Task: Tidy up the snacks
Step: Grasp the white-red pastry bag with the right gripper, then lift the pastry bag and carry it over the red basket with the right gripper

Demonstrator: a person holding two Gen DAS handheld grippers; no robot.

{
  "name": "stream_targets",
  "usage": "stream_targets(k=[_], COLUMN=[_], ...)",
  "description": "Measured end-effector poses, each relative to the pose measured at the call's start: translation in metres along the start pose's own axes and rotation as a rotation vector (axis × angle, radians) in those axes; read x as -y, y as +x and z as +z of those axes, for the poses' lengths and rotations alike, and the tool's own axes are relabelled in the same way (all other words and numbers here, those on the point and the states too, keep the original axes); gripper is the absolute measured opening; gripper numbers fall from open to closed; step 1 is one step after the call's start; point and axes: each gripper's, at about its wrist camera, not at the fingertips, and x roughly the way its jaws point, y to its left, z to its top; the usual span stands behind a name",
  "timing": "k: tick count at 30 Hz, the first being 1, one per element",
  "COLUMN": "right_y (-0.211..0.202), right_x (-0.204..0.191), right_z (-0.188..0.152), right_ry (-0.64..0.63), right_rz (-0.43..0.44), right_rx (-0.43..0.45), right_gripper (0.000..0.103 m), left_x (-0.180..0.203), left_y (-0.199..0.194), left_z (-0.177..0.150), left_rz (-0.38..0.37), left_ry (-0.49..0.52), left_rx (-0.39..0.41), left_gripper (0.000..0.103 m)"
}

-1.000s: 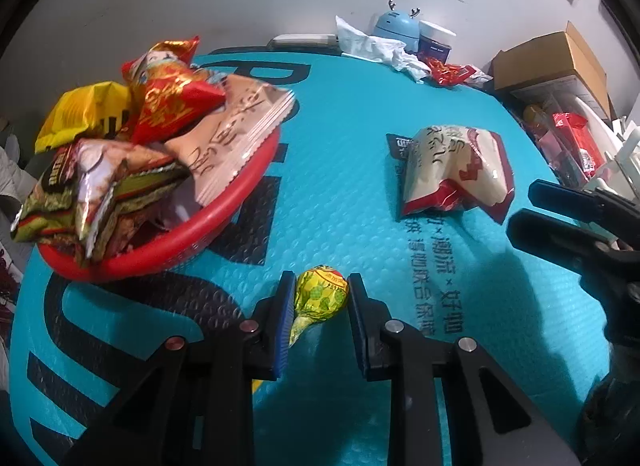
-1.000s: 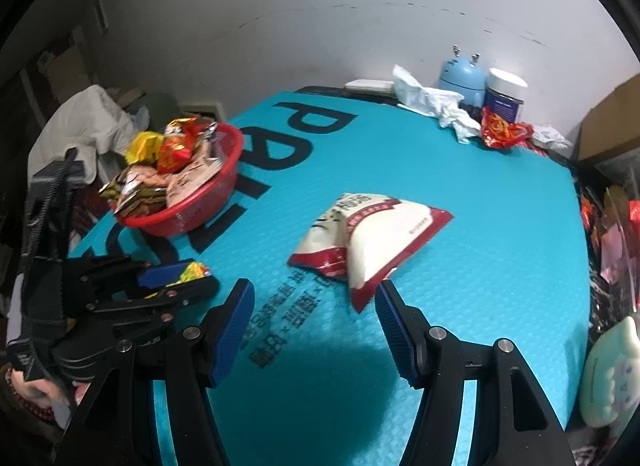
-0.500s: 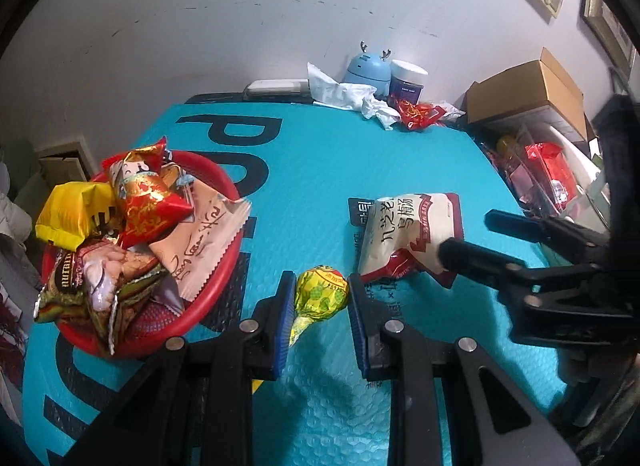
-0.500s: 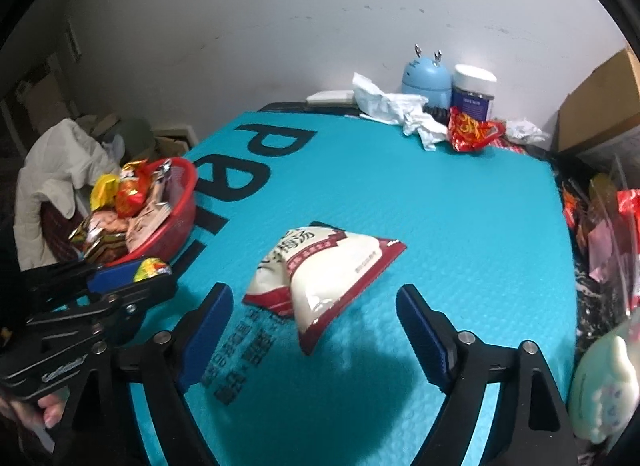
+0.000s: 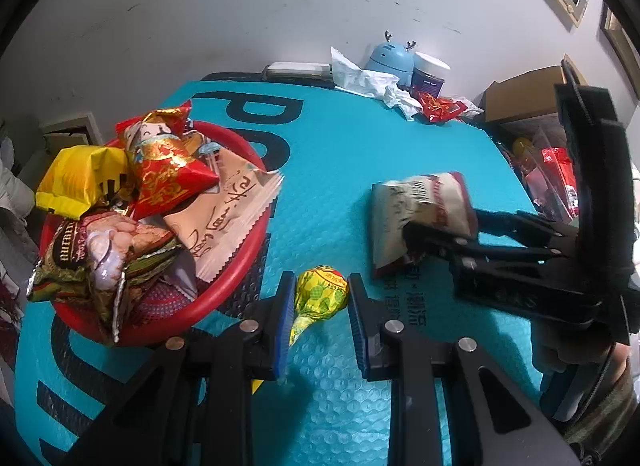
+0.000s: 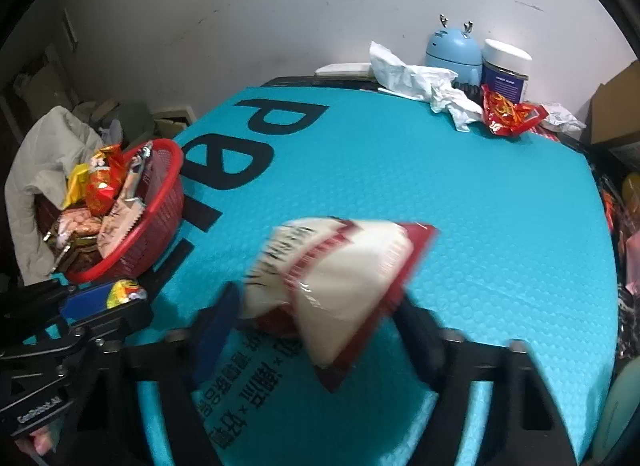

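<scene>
My left gripper (image 5: pixel 318 302) is shut on a yellow-green lollipop (image 5: pixel 320 296) and holds it above the blue mat, right of the red basket (image 5: pixel 224 290) full of snack packets. My right gripper (image 6: pixel 316 322) straddles the near end of a white and red snack bag (image 6: pixel 340 266) lying on the mat; its fingers stand on either side of the bag, blurred, and I cannot tell whether they touch it. The bag (image 5: pixel 420 217) and the right gripper (image 5: pixel 440 234) show in the left wrist view. The basket (image 6: pixel 156 225) and the lollipop (image 6: pixel 124 292) show at left in the right wrist view.
At the mat's far edge stand a blue round gadget (image 6: pixel 454 47), a white-lidded jar (image 6: pixel 506 69), crumpled white paper (image 6: pixel 420 77) and a red wrapper (image 6: pixel 508 113). A cardboard box (image 5: pixel 524 93) and clutter lie off the right edge. White cloth (image 6: pixel 44 161) lies behind the basket.
My right gripper has moved forward and down onto the white and red bag and its fingers have narrowed around it. My left gripper keeps the lollipop and has shifted slightly near the basket.
</scene>
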Motion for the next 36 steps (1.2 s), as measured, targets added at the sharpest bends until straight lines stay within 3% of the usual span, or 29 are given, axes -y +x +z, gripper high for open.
stream_targets(k=[3, 6, 14, 26, 29, 31, 33, 36], right_y=[0.005, 0.000, -0.022, -0.073, -0.081, -0.085, -0.087, -0.088], right_x=[0.005, 0.008, 0.006, -0.013, -0.017, -0.019, -0.019, -0.024], right_z=[-0.002, -0.006, -0.028, -0.097, -0.109, -0.112, -0.111, -0.105], right_ry=[0.030, 0.038, 0.037, -0.059, -0.087, -0.086, -0.071, -0.079], right_rz=[0.042, 0.046, 0.058, 0.091, 0.091, 0.099, 0.112, 0.130], right_rx=[-0.030, -0.018, -0.025, -0.106, -0.127, -0.139, -0.141, -0.140], right_gripper=[0.034, 0.031, 0.031, 0.032, 0.035, 0.045, 0.075, 0.076], left_x=[-0.001, -0.001, -0.003, 0.009, 0.013, 0.016, 0.017, 0.016], left_y=[-0.002, -0.006, -0.022, -0.050, -0.058, -0.061, -0.065, -0.070], left_z=[-0.002, -0.007, -0.025, -0.063, -0.070, -0.073, -0.074, -0.074], left_rz=[0.000, -0.002, -0.018, -0.051, -0.055, -0.063, -0.072, -0.070], left_ry=[-0.006, -0.011, -0.034, -0.049, -0.041, -0.035, -0.036, -0.044], left_rx=[-0.002, -0.006, -0.016, -0.030, -0.025, -0.023, -0.019, -0.010], left_gripper=[0.025, 0.025, 0.025, 0.025, 0.025, 0.025, 0.025, 0.025])
